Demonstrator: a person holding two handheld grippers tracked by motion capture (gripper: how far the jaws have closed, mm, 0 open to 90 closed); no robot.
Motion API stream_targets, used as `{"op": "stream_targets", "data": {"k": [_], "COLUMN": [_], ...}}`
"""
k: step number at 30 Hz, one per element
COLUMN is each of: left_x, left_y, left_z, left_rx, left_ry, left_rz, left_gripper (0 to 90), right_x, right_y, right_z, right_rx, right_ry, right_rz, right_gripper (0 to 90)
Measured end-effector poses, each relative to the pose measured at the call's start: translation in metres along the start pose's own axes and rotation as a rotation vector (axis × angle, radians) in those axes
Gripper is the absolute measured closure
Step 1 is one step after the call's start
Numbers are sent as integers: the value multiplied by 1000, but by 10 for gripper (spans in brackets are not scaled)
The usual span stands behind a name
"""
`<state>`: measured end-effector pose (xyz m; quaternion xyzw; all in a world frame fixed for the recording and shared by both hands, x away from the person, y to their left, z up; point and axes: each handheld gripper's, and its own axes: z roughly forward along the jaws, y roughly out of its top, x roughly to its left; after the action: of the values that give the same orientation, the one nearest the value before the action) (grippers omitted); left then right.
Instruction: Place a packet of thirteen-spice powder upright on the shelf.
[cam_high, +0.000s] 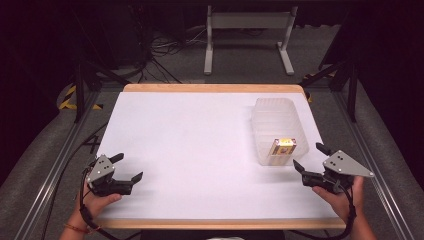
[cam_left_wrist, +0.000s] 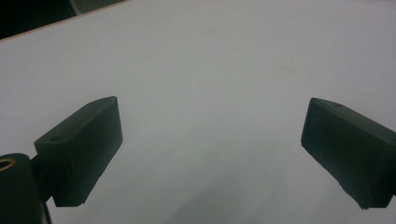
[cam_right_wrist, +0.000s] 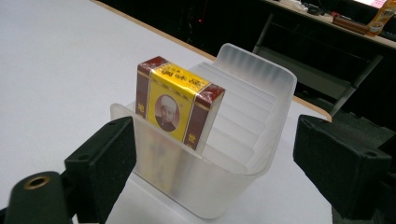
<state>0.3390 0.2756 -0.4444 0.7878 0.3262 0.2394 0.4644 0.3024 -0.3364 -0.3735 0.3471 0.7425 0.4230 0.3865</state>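
beside box (cam_high: 283, 148), right tool (cam_high: 309, 157) agape

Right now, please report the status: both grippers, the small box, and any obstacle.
Left gripper open, nothing between jaws. Right gripper open beside the clear bin, holding nothing. Yellow and red box upright in the bin's near end. No obstacle seen.

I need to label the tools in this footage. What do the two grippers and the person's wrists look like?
The left gripper and the right gripper are black, each with two blocky jaws, a grey three-cornered plate with small holes on top and a black trailing cable. A red band circles the left wrist. No sleeves show.
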Motion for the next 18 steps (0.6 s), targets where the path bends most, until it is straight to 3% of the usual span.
{"op": "stream_targets", "data": {"k": [15, 18], "left_x": [1, 2], "left_y": [2, 4], "left_z": [6, 7], "left_rx": [17, 9], "left_ry": [2, 0], "left_rz": [18, 20], "left_gripper": [58, 58], "right_x": [0, 0], "right_y": [-22, -28], "right_z": [-3, -3], "right_rx": [41, 45], "right_ry": [-30, -58], "right_rz": [24, 33], "right_gripper": [103, 92]}}
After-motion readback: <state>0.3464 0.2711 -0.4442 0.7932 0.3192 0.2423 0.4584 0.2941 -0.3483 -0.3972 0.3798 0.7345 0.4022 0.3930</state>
